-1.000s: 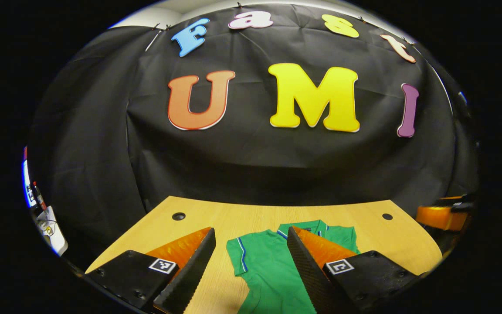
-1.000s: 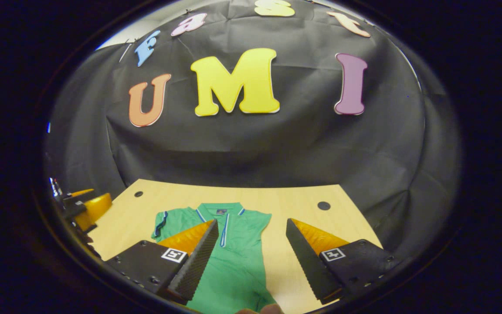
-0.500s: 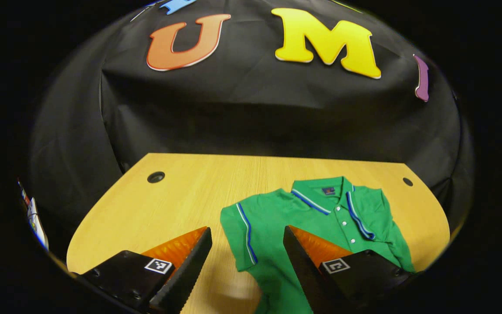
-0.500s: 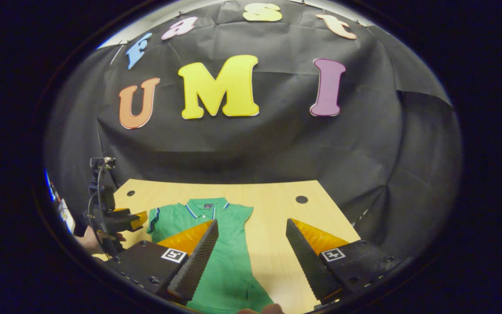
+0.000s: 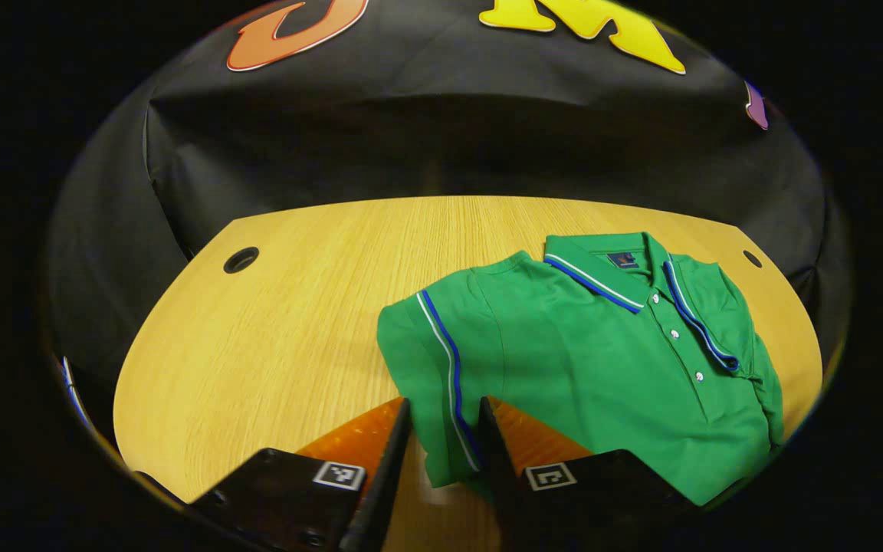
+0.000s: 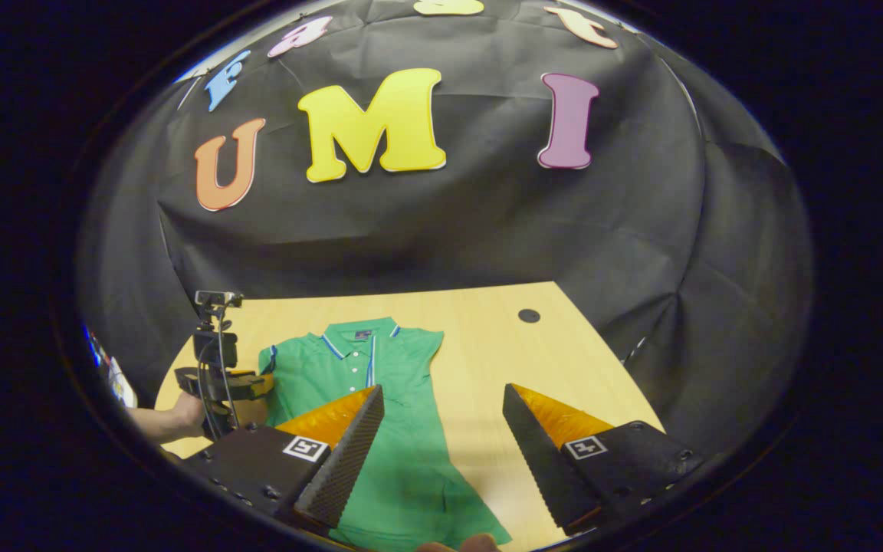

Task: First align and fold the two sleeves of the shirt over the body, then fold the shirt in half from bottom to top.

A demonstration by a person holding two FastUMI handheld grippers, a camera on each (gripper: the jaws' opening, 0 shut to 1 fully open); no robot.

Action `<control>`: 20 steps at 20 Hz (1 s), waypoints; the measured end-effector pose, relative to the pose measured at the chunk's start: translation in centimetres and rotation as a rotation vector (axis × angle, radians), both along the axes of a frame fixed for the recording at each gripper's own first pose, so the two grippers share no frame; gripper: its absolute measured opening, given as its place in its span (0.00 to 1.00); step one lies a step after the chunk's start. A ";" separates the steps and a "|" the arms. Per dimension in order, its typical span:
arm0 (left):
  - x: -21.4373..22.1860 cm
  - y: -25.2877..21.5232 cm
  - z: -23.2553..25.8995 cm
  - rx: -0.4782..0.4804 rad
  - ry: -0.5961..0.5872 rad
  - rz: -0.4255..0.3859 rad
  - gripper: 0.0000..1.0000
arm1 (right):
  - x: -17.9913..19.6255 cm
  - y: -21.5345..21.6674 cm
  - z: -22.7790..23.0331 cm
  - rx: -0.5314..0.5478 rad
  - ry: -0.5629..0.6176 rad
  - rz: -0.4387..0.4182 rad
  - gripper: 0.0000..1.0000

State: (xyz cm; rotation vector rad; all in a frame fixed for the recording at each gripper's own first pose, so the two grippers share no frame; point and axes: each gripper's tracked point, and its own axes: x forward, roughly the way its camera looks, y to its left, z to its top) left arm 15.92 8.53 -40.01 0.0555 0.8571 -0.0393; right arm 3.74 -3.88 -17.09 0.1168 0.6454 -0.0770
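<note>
The pale wooden table (image 5: 280,322) carries the one thing I care about: the green short-sleeved polo shirt with blue and white trim (image 5: 595,360), lying flat and face up, collar toward the booth wall, on the half of the board nearest my right side. I judge it light, limp knit cloth: no stiffness to push against, so it will drape, drag and wrinkle if I pull along the wood, and a single pinch will lift only a local tent of fabric. The hems and the piped edges are the thicker, surer places to grip.

My left gripper (image 5: 441,460) sits at the shirt's sleeve (image 5: 430,368), its fingers drawn in to a narrow gap with the striped sleeve edge lying between them. I cannot tell whether both are pressing on the cloth yet. That cuff edge looks to me like the right hold for carrying the sleeve over the body.

My right gripper (image 6: 441,452) hangs above the lower part of the shirt and the bare board beside it, fingers spread wide and holding nothing. The far sleeve (image 5: 740,322) looks bunched at its shoulder; I would take it by the cuff too.
</note>
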 end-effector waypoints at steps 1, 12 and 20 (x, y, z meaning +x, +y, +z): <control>0.6 0.1 0.2 0.001 -0.009 -0.012 0.51 | 0.1 0.1 -0.1 0.005 0.003 -0.002 0.96; 3.6 -5.2 8.3 -0.041 -0.148 -0.113 0.05 | 1.2 1.2 -0.1 0.062 0.010 0.000 0.96; 3.3 -14.0 10.9 -0.152 -0.177 -0.130 0.10 | 1.0 0.3 1.0 0.059 -0.020 0.011 0.96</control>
